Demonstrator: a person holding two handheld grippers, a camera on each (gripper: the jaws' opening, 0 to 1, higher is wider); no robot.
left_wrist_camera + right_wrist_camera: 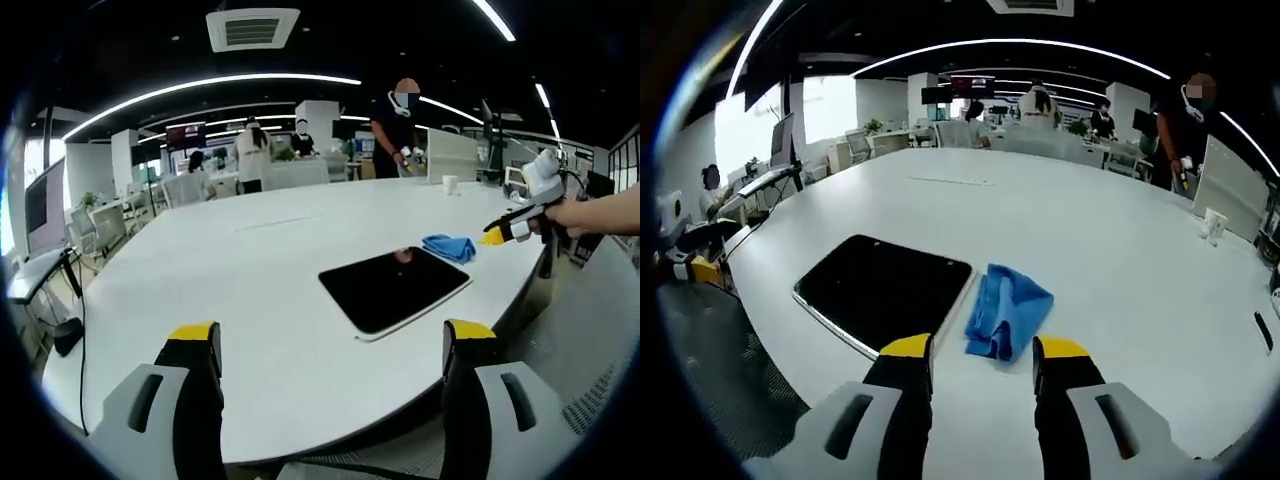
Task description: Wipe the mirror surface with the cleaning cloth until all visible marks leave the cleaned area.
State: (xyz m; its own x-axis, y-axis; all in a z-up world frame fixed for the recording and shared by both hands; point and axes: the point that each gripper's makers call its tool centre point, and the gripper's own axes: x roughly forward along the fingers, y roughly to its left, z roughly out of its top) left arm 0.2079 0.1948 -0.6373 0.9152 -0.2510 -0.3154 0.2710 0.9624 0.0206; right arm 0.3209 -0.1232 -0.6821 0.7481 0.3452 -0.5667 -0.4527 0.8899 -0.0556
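White tabletop (1110, 250) carrying a dark, rounded-corner mirror (883, 289) lying flat, with a crumpled blue cloth (1007, 310) just beside its edge. Seen from the left gripper view: mirror (394, 288) near the table edge, cloth (449, 247) beyond it. Right gripper (980, 360) hovering just short of the cloth, fingers apart, holding nothing. Left gripper (330, 345) back from the table edge, fingers spread wide, empty. People standing in the office background.

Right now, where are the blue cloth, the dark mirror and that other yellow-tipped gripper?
blue cloth (1007, 310), right gripper view, middle of its crumpled folds.
dark mirror (883, 289), right gripper view, centre of its dark face.
right gripper (492, 237), left gripper view, its yellow tips beside the cloth.
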